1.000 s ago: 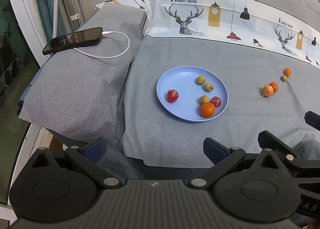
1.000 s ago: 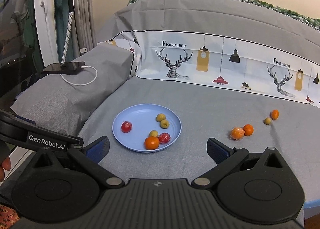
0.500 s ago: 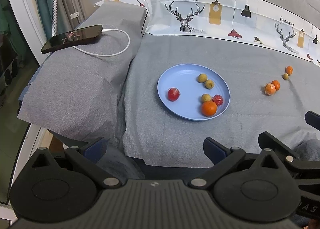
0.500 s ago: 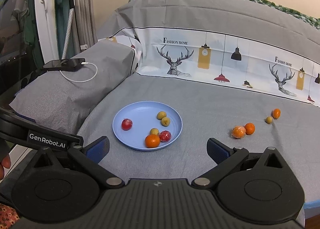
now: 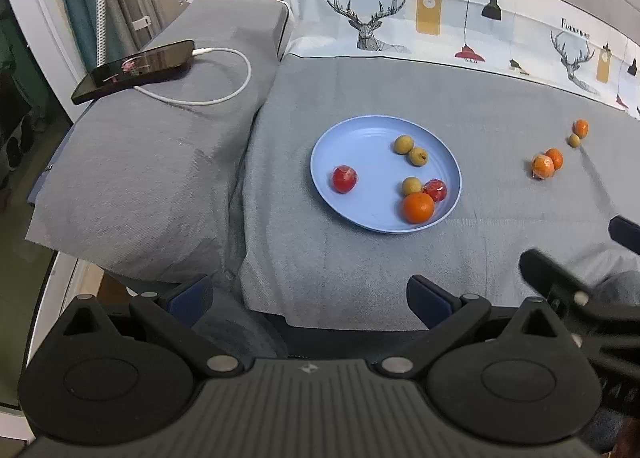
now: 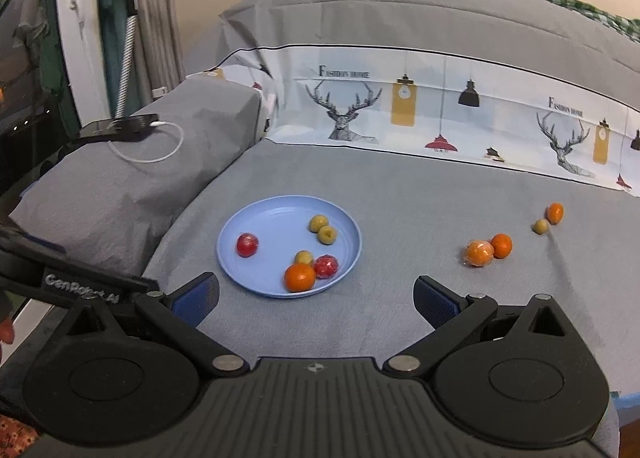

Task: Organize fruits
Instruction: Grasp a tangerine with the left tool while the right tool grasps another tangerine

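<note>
A light blue plate (image 5: 360, 138) (image 6: 272, 214) lies on the grey bed. It holds an orange (image 5: 418, 207) (image 6: 299, 277), two red fruits (image 5: 345, 178) (image 6: 247, 244) and three small yellow-green fruits (image 5: 403, 144) (image 6: 319, 222). To its right, on the sheet, lie a wrapped orange (image 5: 542, 166) (image 6: 479, 253), two more oranges (image 6: 501, 245) and a small yellow-green fruit (image 6: 541, 225). My left gripper (image 5: 308, 296) is open and empty, near the bed's front edge. My right gripper (image 6: 316, 298) is open and empty, just in front of the plate.
A grey pillow (image 5: 160, 146) lies left of the plate with a black phone (image 5: 134, 68) and a white charging cable (image 5: 224, 96) on it. A printed band with deer and lamps (image 6: 440, 114) crosses the bed behind. The right gripper's body shows at the left view's right edge (image 5: 568, 286).
Both grippers have moved a little forward and up over the bed. The fruits and plate have not moved. Both grippers stay open.
</note>
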`<state>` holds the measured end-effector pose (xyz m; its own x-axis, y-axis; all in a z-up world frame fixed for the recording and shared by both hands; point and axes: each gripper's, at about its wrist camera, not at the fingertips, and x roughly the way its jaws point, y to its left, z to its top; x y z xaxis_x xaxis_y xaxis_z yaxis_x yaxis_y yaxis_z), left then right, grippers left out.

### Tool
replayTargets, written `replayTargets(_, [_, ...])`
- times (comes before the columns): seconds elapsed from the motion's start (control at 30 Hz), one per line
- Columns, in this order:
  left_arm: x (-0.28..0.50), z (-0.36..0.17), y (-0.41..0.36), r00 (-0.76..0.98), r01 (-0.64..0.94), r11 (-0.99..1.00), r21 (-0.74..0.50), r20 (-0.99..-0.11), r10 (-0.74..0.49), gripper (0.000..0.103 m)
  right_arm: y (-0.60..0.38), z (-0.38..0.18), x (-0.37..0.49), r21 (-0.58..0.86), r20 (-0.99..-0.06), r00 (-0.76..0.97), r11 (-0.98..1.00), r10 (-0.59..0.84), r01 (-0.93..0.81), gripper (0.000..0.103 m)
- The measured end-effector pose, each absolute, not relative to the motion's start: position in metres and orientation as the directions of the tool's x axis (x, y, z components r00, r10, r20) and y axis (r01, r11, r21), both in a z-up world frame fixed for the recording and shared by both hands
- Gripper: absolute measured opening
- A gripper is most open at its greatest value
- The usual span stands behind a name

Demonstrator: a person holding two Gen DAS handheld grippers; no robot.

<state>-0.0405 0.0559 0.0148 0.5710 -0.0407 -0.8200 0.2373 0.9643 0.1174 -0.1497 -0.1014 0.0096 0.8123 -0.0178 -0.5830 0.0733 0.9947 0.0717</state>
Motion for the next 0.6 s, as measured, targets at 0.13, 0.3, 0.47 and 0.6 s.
replayTargets(0.13, [-0.034, 0.013, 0.043, 0.563, 0.266, 0.954, 0.136, -0.826, -0.039, 0.103, -0.125, 0.004, -0.147, 0.089, -0.57, 0.819, 0.985, -0.074, 0.151, 0.102])
replayTargets(0.3, [-0.021, 0.011, 0.009, 0.543, 0.327, 0.935, 0.136, -0.837, -0.068, 0.103, -0.175, -0.006, -0.145, 0.103, -0.561, 0.804, 0.947, -0.197, 0.304, 0.102])
replayTargets(0.47, [0.001, 0.008, -0.048, 0.512, 0.416, 0.901, 0.122, -0.851, -0.121, 0.103, -0.24, -0.026, -0.14, 0.137, -0.585, 0.748, 0.87, -0.315, 0.474, 0.102])
replayTargets(0.6, [0.018, 0.003, -0.103, 0.489, 0.491, 0.865, 0.101, -0.854, -0.178, 0.103, -0.296, -0.039, -0.132, 0.175, -0.588, 0.715, 0.804, -0.378, 0.569, 0.102])
